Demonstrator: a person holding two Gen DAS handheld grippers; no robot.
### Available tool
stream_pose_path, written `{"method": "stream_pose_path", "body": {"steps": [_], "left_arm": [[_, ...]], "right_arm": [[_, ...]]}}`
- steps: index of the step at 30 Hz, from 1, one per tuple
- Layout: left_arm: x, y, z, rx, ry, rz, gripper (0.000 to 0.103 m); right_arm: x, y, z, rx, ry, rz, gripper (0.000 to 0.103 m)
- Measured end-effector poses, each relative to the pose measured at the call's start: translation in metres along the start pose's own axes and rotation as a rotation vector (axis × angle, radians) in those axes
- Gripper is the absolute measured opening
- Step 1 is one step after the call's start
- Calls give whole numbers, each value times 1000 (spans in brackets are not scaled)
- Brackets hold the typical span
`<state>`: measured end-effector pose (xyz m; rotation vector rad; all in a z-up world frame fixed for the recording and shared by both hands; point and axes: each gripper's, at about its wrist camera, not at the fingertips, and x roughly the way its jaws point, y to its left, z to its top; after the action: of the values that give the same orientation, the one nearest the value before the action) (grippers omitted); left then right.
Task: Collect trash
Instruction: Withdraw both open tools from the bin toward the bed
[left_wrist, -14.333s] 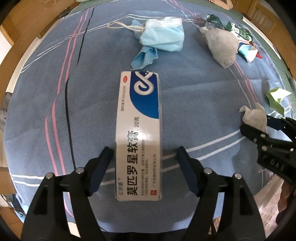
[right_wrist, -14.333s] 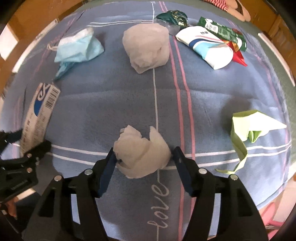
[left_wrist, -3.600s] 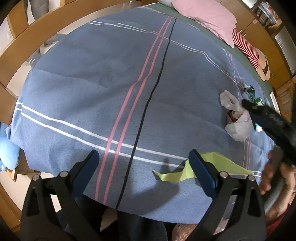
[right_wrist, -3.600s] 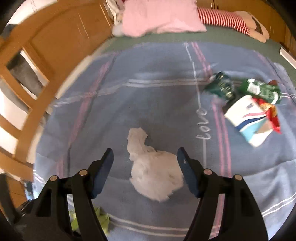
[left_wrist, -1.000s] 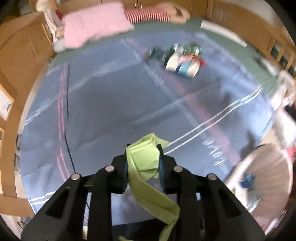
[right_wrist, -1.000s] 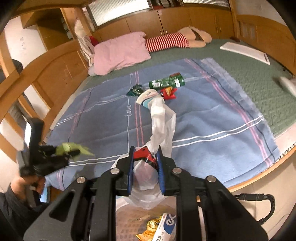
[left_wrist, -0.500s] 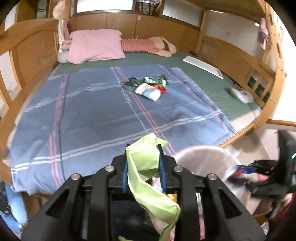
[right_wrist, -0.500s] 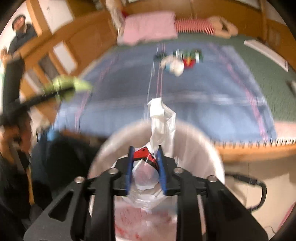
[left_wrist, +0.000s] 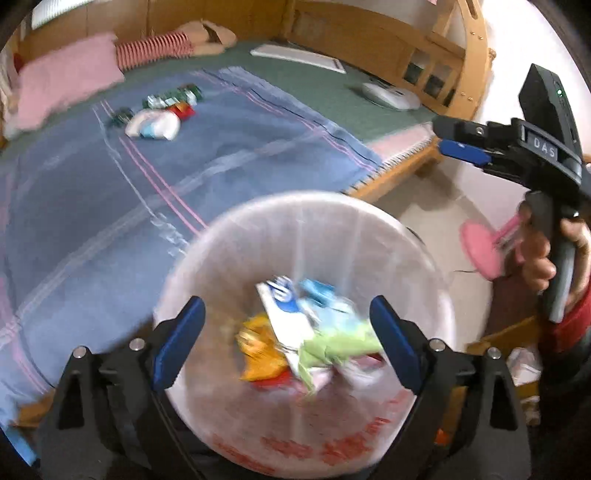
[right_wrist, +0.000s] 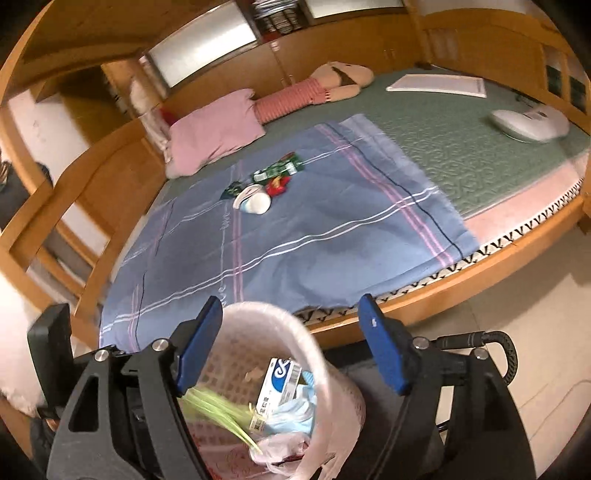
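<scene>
Both grippers, left (left_wrist: 286, 343) and right (right_wrist: 291, 345), are opening over the bin (left_wrist: 369, 210), fingers (left_wrist: 179, 341) empty. Wrappers (right_wrist: 264, 184) lie far off on the blanket (right_wrist: 332, 236), nothing between.

One lined bin (left_wrist: 221, 266), one pink pillow (right_wrist: 214, 129), one striped doll (right_wrist: 317, 90).

Wooden bed frame (right_wrist: 491, 273) with green mattress cover (right_wrist: 454, 147) and blue plaid blanket (right_wrist: 314, 236). Pink pillow (right_wrist: 214, 129) beside striped stuffed doll (right_wrist: 317, 90) at far end. White flat board (right_wrist: 437, 85) and white oval device (right_wrist: 528, 123) on the mattress cover.
</scene>
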<state>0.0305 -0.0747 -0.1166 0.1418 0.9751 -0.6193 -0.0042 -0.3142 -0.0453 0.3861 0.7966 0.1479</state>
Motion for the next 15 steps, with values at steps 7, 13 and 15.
{"method": "stream_pose_path", "body": {"steps": [7, 13, 15], "left_arm": [[-29, 99, 36, -218, -144, 231, 100], [-18, 193, 52, -359, -131, 405, 100], [-14, 215, 48, -398, -129, 434, 100]], "right_arm": [[40, 11, 45, -3, 64, -45, 77], [145, 35, 109, 45, 106, 33, 83], [186, 40, 129, 91, 113, 49, 85]]}}
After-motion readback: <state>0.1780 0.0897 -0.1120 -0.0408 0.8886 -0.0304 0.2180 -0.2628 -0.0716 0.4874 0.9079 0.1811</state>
